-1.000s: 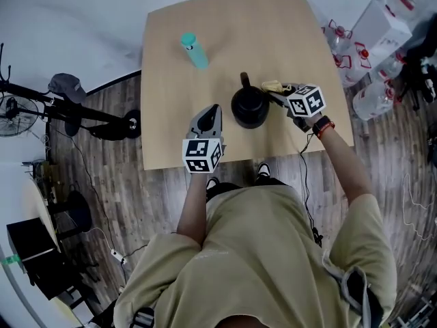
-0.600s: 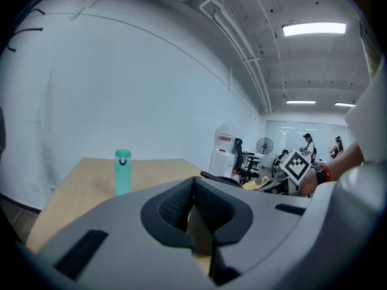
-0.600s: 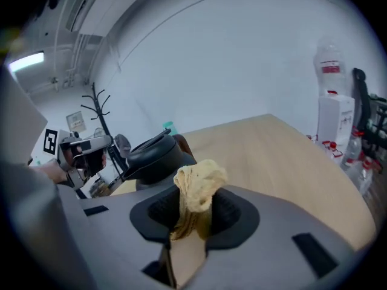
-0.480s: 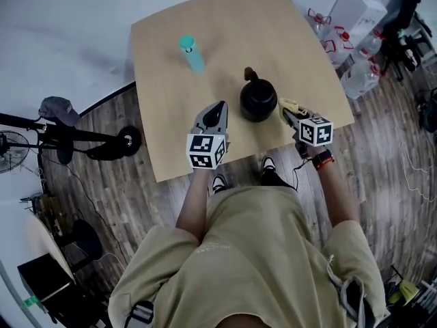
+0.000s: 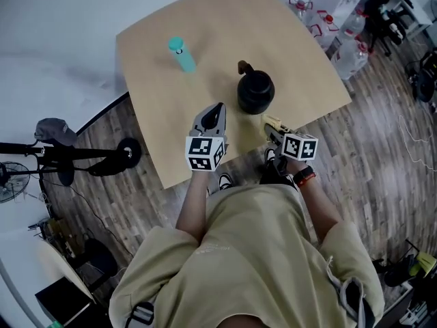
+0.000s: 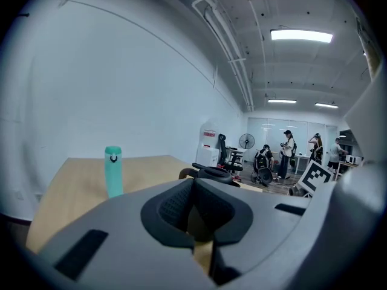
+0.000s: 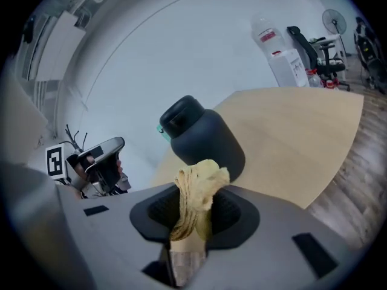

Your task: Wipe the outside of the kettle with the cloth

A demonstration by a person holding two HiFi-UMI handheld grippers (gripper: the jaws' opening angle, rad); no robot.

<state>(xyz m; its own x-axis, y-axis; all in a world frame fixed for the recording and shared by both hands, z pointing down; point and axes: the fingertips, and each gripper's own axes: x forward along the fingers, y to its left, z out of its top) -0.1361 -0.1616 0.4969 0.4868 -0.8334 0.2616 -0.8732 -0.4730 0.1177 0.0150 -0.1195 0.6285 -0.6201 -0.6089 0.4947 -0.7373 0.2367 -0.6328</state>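
Note:
The black kettle [image 5: 256,93] stands upright on the tan table [image 5: 157,135], towards the near edge; it also shows in the right gripper view [image 7: 202,135] and the left gripper view [image 6: 211,173]. My right gripper [image 5: 269,123] is shut on a yellow cloth [image 7: 196,192], bunched up between its jaws. It hovers at the table's near edge, a short way in front of the kettle and apart from it. My left gripper [image 5: 216,109] is shut with nothing in it, just left of the kettle and not touching it.
A teal bottle [image 5: 181,53] stands upright at the table's far left. Water jugs and boxes [image 5: 334,26] sit on the wooden floor to the right. A fan stand [image 5: 82,152] lies on the floor at the left. People stand far off [image 6: 287,153].
My right gripper has drawn back with the cloth from the kettle's right side to the table's near edge. The left gripper has stayed put. The head view has shifted.

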